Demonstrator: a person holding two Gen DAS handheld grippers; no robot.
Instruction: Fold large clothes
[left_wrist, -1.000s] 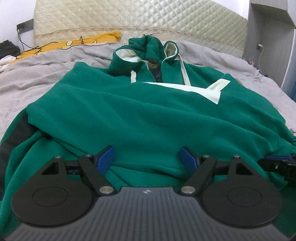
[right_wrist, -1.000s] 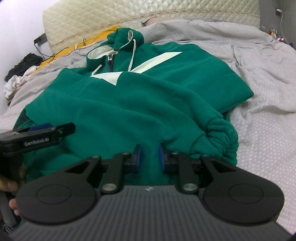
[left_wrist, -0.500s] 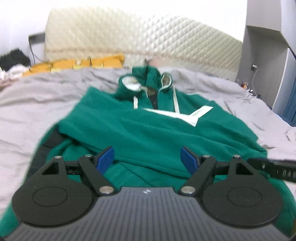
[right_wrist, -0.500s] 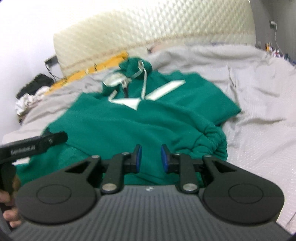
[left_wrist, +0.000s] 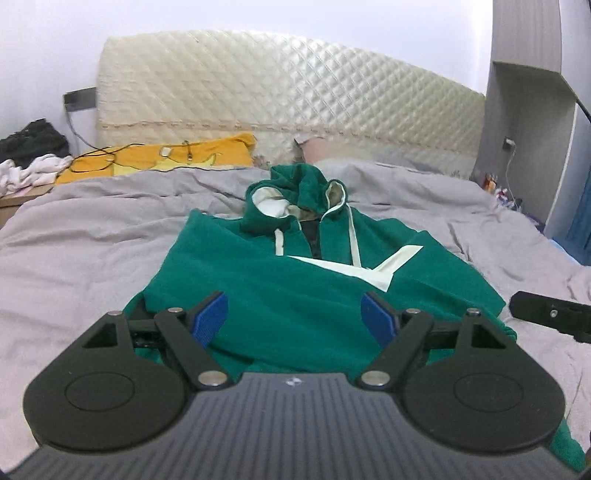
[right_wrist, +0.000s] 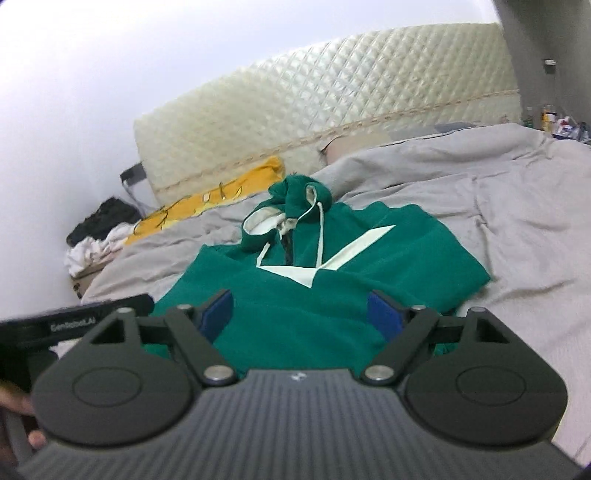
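you are hovering both grippers, left (left_wrist: 294, 317) and right (right_wrist: 300, 315), fingers released and empty, the right just opening, near the hoodie's (left_wrist: 295, 291) folded hem; regrip it evenly.

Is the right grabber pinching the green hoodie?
Apart. In the right wrist view, the right gripper has just opened wide, hovering above the green hoodie.

"GenRobot.AI" on the left claw (right_wrist: 74, 325)

Grey bedcover (left_wrist: 92, 236), rumpled, spread across bed. Quilted cream headboard (left_wrist: 280, 85) upright against wall behind. Yellow cloth (left_wrist: 162, 158) with dark cable (left_wrist: 92, 153) looped over it, below headboard. Black and white clothes pile (right_wrist: 98, 232) at far left. Grey cabinet (left_wrist: 524, 110) at right.
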